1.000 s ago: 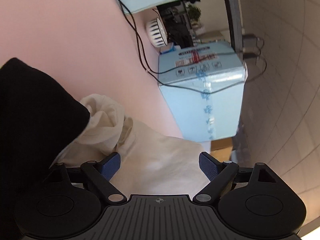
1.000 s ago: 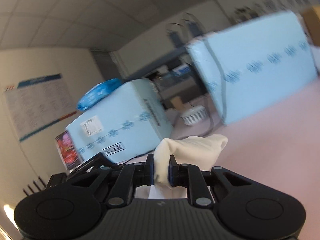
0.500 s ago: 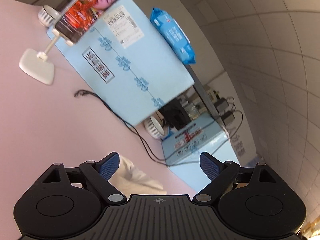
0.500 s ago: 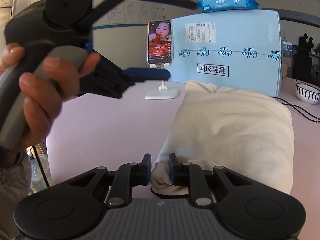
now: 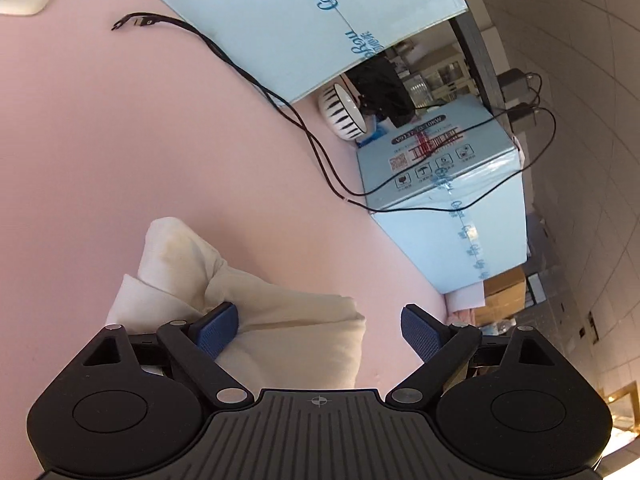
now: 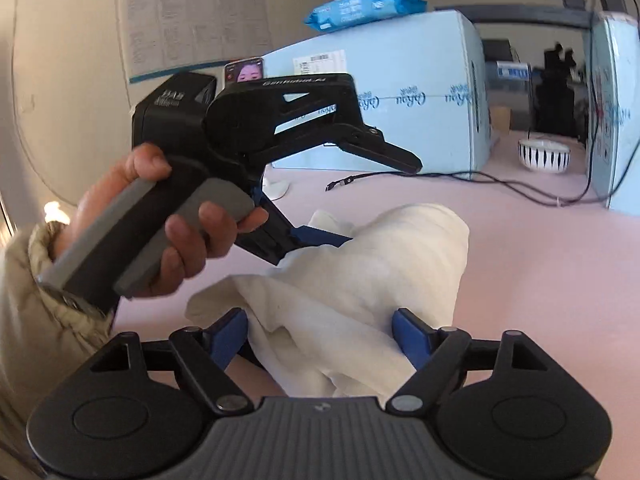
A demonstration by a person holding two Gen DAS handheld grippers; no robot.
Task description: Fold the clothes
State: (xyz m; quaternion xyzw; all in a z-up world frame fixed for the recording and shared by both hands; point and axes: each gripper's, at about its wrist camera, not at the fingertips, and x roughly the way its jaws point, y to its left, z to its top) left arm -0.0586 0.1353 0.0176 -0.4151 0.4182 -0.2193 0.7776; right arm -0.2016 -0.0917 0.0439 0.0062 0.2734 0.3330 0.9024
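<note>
A cream garment [image 6: 360, 280] lies bunched on the pink table [image 6: 540, 264]. My right gripper [image 6: 320, 334] is open, its blue pads on either side of the cloth's near end. My left gripper [image 5: 318, 326] is open just above the same garment [image 5: 248, 312], with its left pad touching the cloth. In the right wrist view the left gripper [image 6: 320, 236] is held in a hand at the garment's far left side; one finger presses into the cloth.
Light blue boxes [image 6: 400, 104] stand along the table's back, with a blue wipes pack [image 6: 360, 4] on top. A striped bowl [image 6: 544, 154] sits between boxes. Black cables [image 5: 256, 80] cross the table. A phone on a white stand [image 6: 246, 72] is behind the left gripper.
My right gripper has opened and let go of the garment. My left gripper has swung back down onto the garment's other side, still open.
</note>
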